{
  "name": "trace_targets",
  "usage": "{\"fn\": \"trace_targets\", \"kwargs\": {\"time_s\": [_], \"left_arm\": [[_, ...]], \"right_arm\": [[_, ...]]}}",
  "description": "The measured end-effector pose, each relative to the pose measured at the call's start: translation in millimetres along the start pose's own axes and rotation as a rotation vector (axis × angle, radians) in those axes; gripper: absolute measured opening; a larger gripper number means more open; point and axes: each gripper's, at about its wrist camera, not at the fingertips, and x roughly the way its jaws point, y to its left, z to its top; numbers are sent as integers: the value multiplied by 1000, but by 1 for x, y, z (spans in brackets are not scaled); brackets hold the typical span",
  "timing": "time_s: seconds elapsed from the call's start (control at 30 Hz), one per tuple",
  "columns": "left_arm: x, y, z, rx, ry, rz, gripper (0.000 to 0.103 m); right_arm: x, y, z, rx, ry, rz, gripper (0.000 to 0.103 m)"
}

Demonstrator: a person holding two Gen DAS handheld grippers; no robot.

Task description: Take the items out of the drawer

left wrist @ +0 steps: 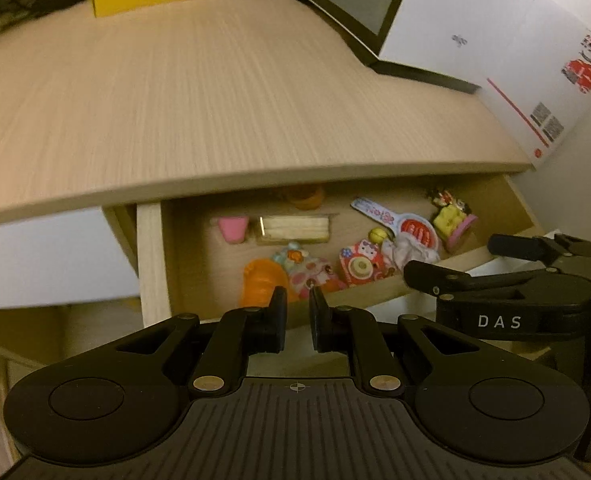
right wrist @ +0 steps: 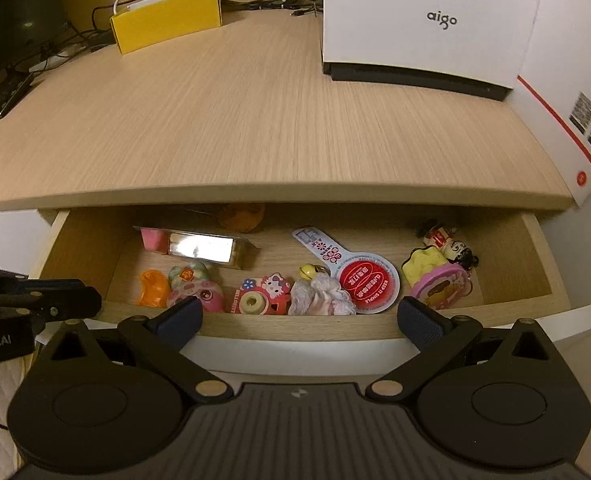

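Note:
The wooden drawer (right wrist: 295, 326) stands pulled out under the desk top. Inside lie an orange toy (right wrist: 151, 288), a red cat-face camera toy (right wrist: 259, 294), a white lace bundle (right wrist: 319, 298), a red round tag (right wrist: 369, 282), a pink and yellow cake toy (right wrist: 435, 280), a clear box of sticks (right wrist: 203, 248) and a pink eraser (right wrist: 153, 239). My right gripper (right wrist: 301, 320) hovers wide open over the drawer's front wall, holding nothing. My left gripper (left wrist: 297, 304) has its fingers drawn almost together, empty, above the drawer's (left wrist: 151, 264) left front, near the orange toy (left wrist: 261, 282).
On the desk top (right wrist: 255, 120) a yellow box (right wrist: 167, 20) sits at the back with cables beside it. A white aigo box (right wrist: 427, 24) stands back right, and a white carton (right wrist: 567, 80) with printed codes lines the right edge. Dark electronics (right wrist: 11, 40) sit at the back left.

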Motion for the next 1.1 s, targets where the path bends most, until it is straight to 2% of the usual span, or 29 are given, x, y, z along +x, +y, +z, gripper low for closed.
{"fn": "trace_targets", "kwargs": {"time_s": [0.27,0.47,0.6,0.67,0.73,0.83,0.93,1.0,1.07,1.1], "left_arm": [[-13,-11,-20,111,88,-44,13],[-18,-18,-31,199,185,-88,13],[-11,-19,-29,232,219,-139,13],[-9,-16,-24,216,191,-139,13],[-12,-13,-16,206,131,-127,13],[-17,-10,-4,204,40,-63,14],[-21,-3,7,169,-24,-2,15],[-20,4,12,141,-44,24,15],[-15,5,16,136,-47,51,14],[-12,3,18,138,-43,63,14]], "right_arm": [[-24,1,-30,-3,27,8,103],[-46,-5,-53,-3,62,57,103],[-58,-8,-64,-23,98,90,103],[-61,-7,-63,-41,105,89,103],[-67,-4,-56,-94,41,70,103],[-67,7,-36,-225,-59,62,103],[-48,19,-8,-306,-115,70,103],[-26,27,9,-334,-79,99,102],[0,34,21,-356,2,178,90],[17,37,27,-358,57,218,88]]}}
